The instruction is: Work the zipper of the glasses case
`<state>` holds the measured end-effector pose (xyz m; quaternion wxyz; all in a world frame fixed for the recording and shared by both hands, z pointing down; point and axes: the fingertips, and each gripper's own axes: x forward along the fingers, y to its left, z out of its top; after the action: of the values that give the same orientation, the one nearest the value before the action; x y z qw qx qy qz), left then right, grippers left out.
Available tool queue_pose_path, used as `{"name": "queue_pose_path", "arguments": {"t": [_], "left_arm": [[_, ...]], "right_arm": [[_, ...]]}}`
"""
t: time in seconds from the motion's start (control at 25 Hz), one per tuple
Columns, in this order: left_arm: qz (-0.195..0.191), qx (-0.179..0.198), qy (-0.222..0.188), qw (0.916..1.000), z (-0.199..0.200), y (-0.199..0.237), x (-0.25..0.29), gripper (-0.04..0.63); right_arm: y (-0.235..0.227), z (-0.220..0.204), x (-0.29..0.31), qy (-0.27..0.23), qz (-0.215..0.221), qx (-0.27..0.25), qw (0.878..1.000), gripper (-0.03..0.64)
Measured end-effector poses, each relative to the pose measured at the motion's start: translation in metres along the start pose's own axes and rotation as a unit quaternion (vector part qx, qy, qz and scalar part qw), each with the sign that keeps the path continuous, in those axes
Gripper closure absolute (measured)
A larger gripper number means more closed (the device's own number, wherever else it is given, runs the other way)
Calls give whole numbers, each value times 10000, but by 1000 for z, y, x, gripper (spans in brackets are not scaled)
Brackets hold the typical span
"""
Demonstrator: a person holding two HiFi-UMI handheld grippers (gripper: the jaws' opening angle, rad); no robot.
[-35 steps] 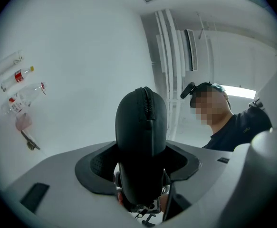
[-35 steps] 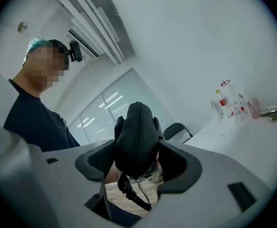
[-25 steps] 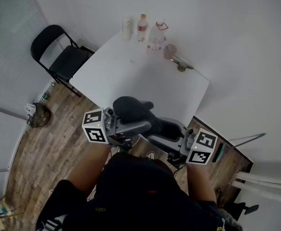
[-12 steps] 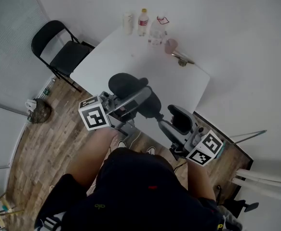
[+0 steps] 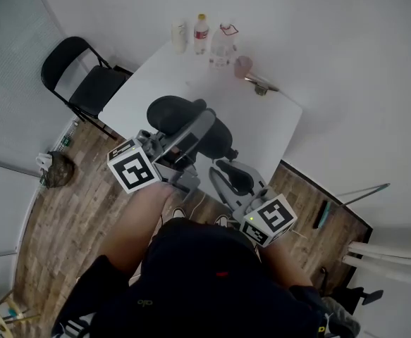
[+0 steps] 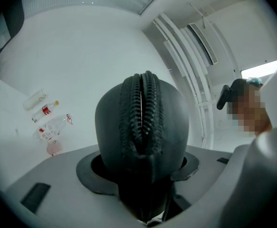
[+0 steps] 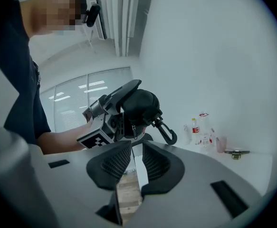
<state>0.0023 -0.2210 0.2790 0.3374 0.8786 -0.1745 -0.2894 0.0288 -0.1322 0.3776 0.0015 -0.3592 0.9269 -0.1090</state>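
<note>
The black oval glasses case (image 5: 171, 113) is held up over the table's near edge, with my left gripper (image 5: 193, 136) shut on it. In the left gripper view the case (image 6: 143, 127) fills the middle, one end toward the camera, and its zipper (image 6: 141, 103) shows shut along that end. A black carabiner clip (image 7: 167, 133) hangs from the case (image 7: 139, 106). My right gripper (image 5: 228, 174) is just right of the case and apart from it. Its jaws are closing to a narrow gap (image 7: 134, 163) with nothing between them.
The white table (image 5: 261, 129) carries bottles (image 5: 201, 32), a pink cup (image 5: 243, 66) and a small metal object (image 5: 263, 87) at its far edge. A black folding chair (image 5: 85, 83) stands to the left on the wooden floor (image 5: 64, 217).
My left gripper has lifted the case up and to the left, over the table. The right gripper has moved left toward the case and its jaws have narrowed.
</note>
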Motion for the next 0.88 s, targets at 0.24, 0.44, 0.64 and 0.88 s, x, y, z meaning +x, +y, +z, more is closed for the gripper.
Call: {"name": "queue_pose_path", "arguments": {"t": [0.24, 0.44, 0.64, 0.88], "left_arm": [[55, 29, 43, 10000, -6, -1, 1, 319], [140, 202, 118, 9996, -13, 1, 1, 319], [192, 281, 162, 9993, -16, 1, 1, 319], [203, 366, 165, 9990, -14, 2, 3, 319]], "right_arm": [[-1, -1, 13, 190, -54, -102, 9998, 536], [-3, -2, 17, 290, -81, -263, 9992, 565], [-1, -3, 19, 361, -60, -271, 9990, 574], [-2, -3, 19, 437, -12, -315, 9985, 583]]}}
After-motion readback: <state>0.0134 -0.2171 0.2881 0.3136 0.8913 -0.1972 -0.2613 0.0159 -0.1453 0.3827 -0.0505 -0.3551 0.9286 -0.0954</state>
